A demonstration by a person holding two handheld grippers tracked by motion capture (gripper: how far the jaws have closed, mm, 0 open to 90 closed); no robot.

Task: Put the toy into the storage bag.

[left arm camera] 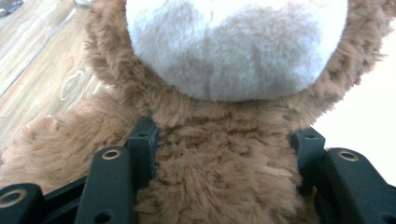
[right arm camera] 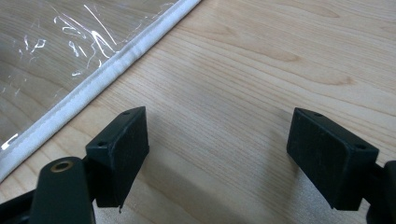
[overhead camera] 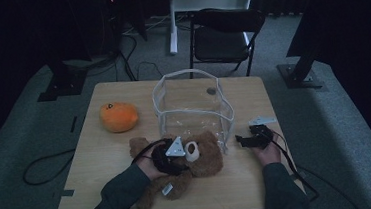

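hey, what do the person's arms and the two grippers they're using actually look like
Both forearms wear dark long sleeves. The left gripper is black with a pale grey three-cornered plate on top; the right gripper is black too, with the same plate. Black cables trail from them. Up close, the jaws are matte black blocks with brass-ringed screw holes.

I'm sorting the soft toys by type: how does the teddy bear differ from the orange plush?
The teddy bear is brown with a white muzzle; the orange plush is plain orange. The bear has sprawling limbs; the plush is a rounded lump. The bear lies at the near edge against the clear bag, its body between the left gripper's jaws; the plush sits apart at the far left, untouched. Both are soft toys lying on the wooden table.
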